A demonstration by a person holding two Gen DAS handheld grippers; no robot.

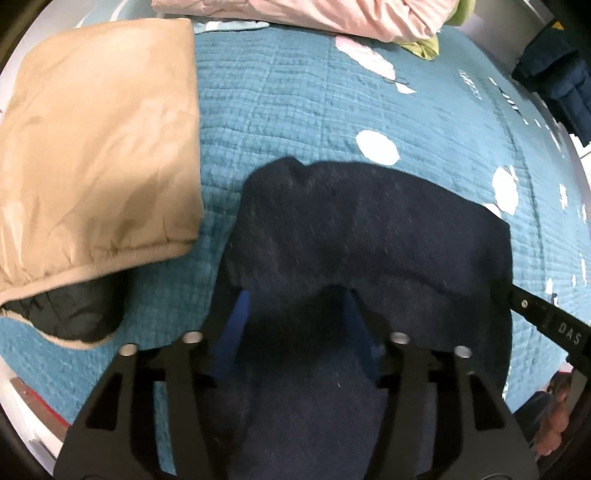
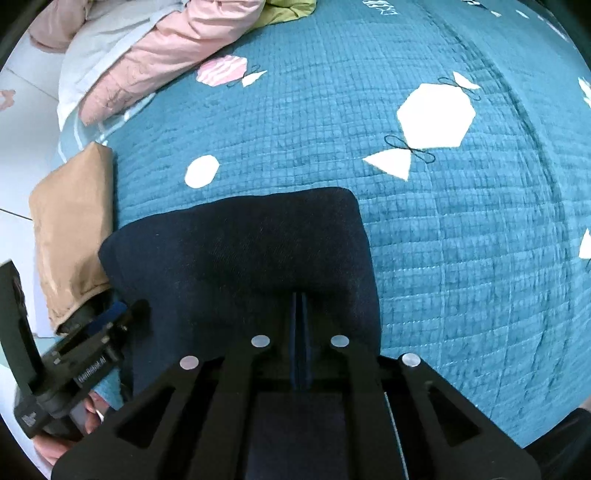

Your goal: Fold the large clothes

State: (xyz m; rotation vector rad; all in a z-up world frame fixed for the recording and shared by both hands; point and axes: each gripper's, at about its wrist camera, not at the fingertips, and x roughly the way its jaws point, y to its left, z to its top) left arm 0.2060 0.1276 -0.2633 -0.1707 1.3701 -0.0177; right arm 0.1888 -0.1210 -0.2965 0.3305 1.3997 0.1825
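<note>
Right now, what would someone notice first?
A dark navy garment lies folded in the middle of the teal quilt with its white shapes. A tan jacket lies folded to its left, and pink bedding is piled at the far edge.

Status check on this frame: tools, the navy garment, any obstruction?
Left tool open over navy garment. Right tool nearly shut, grip unclear. Tan jacket beside it, apart.
</note>
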